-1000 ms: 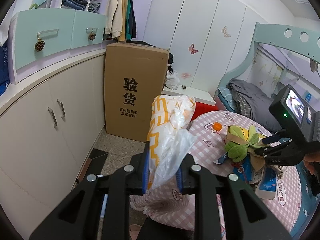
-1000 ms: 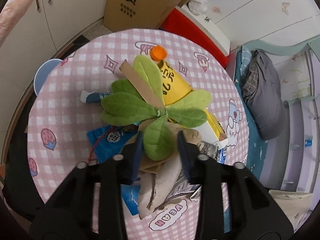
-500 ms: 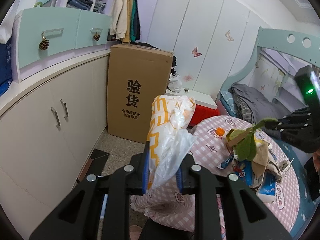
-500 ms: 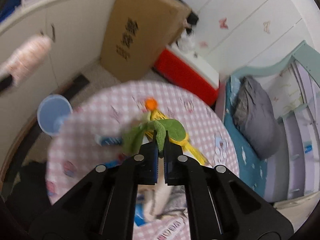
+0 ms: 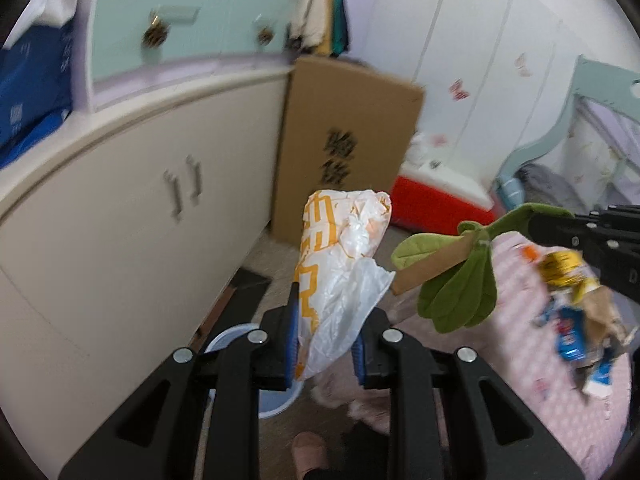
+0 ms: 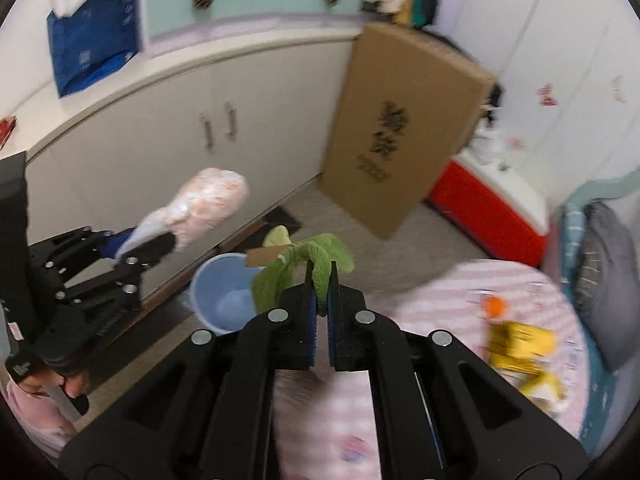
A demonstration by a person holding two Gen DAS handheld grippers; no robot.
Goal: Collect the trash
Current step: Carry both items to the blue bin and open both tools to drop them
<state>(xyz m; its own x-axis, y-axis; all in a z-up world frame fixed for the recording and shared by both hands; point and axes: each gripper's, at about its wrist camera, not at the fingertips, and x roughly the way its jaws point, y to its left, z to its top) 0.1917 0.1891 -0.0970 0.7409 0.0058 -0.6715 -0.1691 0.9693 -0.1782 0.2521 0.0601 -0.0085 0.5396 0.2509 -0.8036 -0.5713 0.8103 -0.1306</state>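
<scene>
We carry trash binward: our right gripper (image 6: 322, 292) is clamped on the green leaf sprig (image 6: 304, 268), with the blue bin (image 6: 224, 292) at its nine o'clock; our left gripper (image 5: 324, 320) pinches a plastic bag (image 5: 340, 256). Next move, we judge: release over the bin.

I see a big brown box (image 6: 404, 128) standing on the floor. It leans on the long white cupboard (image 6: 168, 136) to its left. To the right of the box sits a red and white chest (image 6: 492, 204). Right of that chest is a bed with a grey blanket (image 6: 608, 280). Above the cupboard, left of the box, are green drawers (image 5: 168, 36). A blue bag (image 6: 92, 40) rests on the cupboard top, far left of the box. Clothes (image 5: 320, 12) hang above the box.
</scene>
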